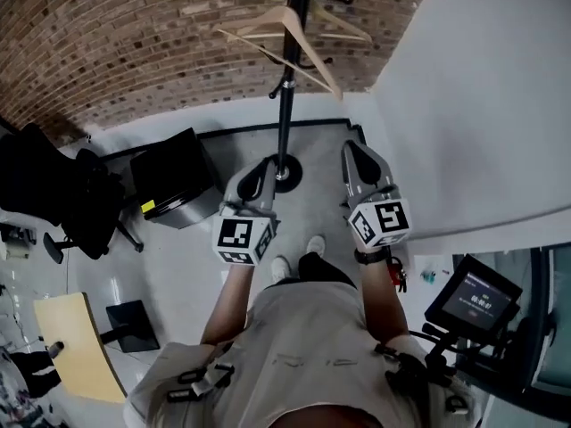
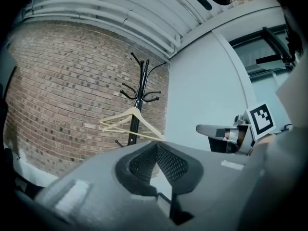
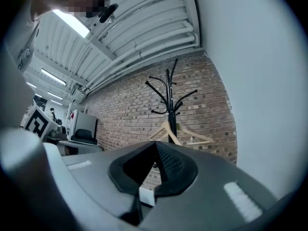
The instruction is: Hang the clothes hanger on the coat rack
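Hanging from a hook of the black metal coat rack [image 1: 286,105] [image 2: 143,81] [image 3: 168,93], the pale wooden clothes hanger [image 1: 259,22] [image 2: 118,114] [image 3: 160,130] sits against the pole just below the upper prongs, with its arms spreading out on both sides. Neither tool touches it. The left gripper [image 1: 267,165] [image 2: 156,146] has its jaws pressed together with nothing between the ribbed pads, and the right gripper [image 1: 352,150] [image 3: 155,146] is likewise closed and empty. Both are held out level in front of the person, pointing towards the rack and well apart from the hanger. In the head view they frame the rack's round black base [image 1: 287,178], one on each side. A brown brick wall [image 1: 116,43] stands close behind the rack, and a plain white wall [image 1: 482,105] is near its right. A black box-shaped cabinet [image 1: 174,176] sits to the left, with a black office chair [image 1: 80,194] beyond it. Pale grey floor [image 1: 312,212] lies open between the person's shoes and the base.
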A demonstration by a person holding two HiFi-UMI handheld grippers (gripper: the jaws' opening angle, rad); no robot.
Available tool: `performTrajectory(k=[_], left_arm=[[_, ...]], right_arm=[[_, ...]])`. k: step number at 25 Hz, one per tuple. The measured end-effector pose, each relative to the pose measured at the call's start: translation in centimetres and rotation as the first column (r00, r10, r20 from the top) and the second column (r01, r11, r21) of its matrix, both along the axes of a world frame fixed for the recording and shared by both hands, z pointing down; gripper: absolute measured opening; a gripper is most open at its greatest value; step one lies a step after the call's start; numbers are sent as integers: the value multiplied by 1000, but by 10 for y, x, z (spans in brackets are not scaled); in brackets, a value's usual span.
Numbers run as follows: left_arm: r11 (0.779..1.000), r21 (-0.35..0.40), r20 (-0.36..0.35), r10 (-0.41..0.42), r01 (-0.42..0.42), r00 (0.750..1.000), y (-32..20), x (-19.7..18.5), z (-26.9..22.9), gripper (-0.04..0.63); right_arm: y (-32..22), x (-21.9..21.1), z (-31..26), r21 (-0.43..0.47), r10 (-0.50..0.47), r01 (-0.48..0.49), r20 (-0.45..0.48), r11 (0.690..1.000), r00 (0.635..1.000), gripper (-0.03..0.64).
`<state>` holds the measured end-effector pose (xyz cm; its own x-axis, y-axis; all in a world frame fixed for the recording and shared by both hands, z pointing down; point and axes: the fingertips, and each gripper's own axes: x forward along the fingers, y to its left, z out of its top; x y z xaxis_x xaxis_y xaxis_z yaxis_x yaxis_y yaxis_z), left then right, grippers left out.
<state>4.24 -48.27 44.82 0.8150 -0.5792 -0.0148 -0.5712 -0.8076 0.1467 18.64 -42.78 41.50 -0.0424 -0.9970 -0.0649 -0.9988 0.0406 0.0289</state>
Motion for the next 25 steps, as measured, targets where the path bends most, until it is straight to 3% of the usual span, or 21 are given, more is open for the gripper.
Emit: performTrajectory(k=[5,13,19,25], left_arm=[[998,40,-1,56,-56,998,28,22,-7,0],[995,92,17,47,-48,999,82,35,-44,0],[995,98,20,32,-34,999,173,47,-45,0],[999,55,54,-3,0,999,318,73,-14,0]], right_arm=[[18,-6,28,-38,0,4,85,999,996,0],[77,-19,-19,31,-58,56,40,998,998,0],[169,-5,-27,57,-70,68,38,996,997,0],[306,25,14,-34,-32,36,108,999,994,0]])
